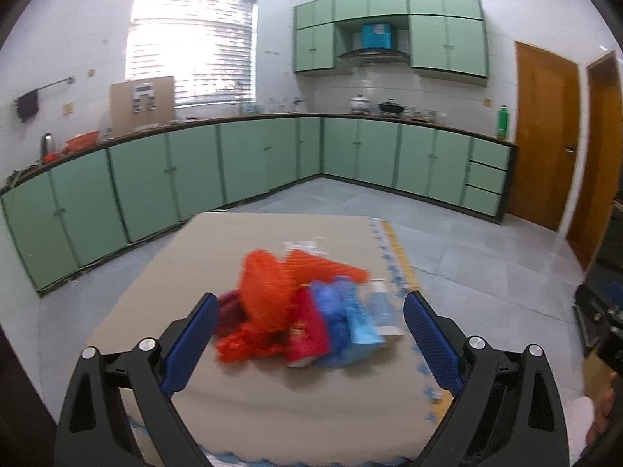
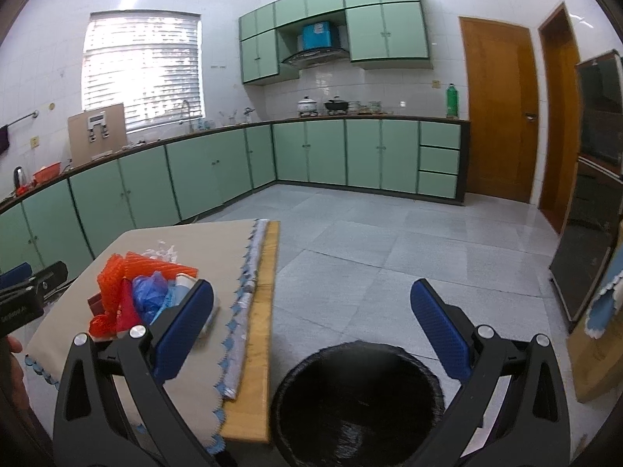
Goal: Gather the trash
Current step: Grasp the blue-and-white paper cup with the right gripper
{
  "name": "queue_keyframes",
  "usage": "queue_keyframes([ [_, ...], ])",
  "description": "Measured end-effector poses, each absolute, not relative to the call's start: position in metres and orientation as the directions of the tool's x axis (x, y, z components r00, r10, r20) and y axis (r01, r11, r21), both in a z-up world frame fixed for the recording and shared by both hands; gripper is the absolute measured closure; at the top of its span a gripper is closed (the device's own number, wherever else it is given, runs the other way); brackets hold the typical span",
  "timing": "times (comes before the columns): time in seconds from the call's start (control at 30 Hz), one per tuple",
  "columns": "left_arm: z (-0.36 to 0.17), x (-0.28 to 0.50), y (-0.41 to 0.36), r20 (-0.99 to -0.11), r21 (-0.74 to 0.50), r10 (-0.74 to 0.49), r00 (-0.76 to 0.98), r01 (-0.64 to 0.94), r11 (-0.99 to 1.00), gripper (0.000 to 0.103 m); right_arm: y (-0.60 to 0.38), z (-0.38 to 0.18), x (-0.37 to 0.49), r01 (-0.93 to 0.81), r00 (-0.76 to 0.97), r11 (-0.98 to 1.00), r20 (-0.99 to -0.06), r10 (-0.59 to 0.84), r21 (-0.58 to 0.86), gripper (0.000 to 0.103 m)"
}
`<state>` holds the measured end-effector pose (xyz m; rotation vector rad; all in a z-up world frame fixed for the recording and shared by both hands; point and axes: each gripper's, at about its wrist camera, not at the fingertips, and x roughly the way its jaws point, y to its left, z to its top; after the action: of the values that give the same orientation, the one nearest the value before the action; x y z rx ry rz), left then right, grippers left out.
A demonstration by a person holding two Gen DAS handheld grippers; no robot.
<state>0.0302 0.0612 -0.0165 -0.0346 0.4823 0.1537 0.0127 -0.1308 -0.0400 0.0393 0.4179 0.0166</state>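
A heap of trash [image 1: 307, 311] lies on the cloth-covered table [image 1: 272, 408]: orange netting [image 1: 268, 288], red wrappers [image 1: 307, 330], a blue plastic bag [image 1: 335, 311] and a pale carton [image 1: 379, 307]. My left gripper [image 1: 311, 334] is open, its blue pads on either side of the heap and just short of it. The same heap [image 2: 144, 292] shows at the left of the right wrist view. My right gripper [image 2: 311, 330] is open and holds nothing, hovering over a black bin [image 2: 356, 404] on the floor beside the table [image 2: 194, 249].
Green kitchen cabinets [image 2: 331, 151] line the far walls, with wooden doors [image 2: 498, 109] at the right. Grey tiled floor [image 2: 389, 245] spreads beyond the table. A dark framed panel [image 2: 584, 268] leans at the right. The other gripper [image 2: 23, 292] and a hand show at the left edge.
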Motion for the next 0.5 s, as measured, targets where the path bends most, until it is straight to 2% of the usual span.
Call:
queue_keyframes([
  [0.1, -0.025, 0.037, 0.086, -0.468, 0.025, 0.206, 0.859, -0.220, 0.975, 0.009, -0.115, -0.044, 0.026, -0.050, 0.915, 0.998, -0.399, 0.065, 0.048, 0.005],
  [0.27, -0.037, 0.050, 0.115, -0.477, 0.011, 0.244, 0.844, -0.271, 0.962, 0.009, -0.081, -0.053, 0.054, -0.123, 0.910, 0.992, -0.394, 0.128, 0.036, 0.005],
  [0.37, -0.044, 0.058, 0.125, -0.476, 0.008, 0.244, 0.845, -0.274, 0.962, 0.010, -0.065, -0.060, 0.071, -0.149, 0.904, 0.989, -0.401, 0.147, 0.026, 0.011],
  [0.43, -0.049, 0.066, 0.126, -0.485, -0.001, 0.232, 0.843, -0.266, 0.964, 0.011, -0.053, -0.066, 0.086, -0.162, 0.895, 0.986, -0.416, 0.160, 0.032, 0.020],
  [0.5, -0.055, 0.071, 0.125, -0.494, -0.005, 0.220, 0.841, -0.256, 0.967, 0.012, -0.047, -0.076, 0.098, -0.177, 0.880, 0.983, -0.441, 0.177, 0.041, 0.024],
])
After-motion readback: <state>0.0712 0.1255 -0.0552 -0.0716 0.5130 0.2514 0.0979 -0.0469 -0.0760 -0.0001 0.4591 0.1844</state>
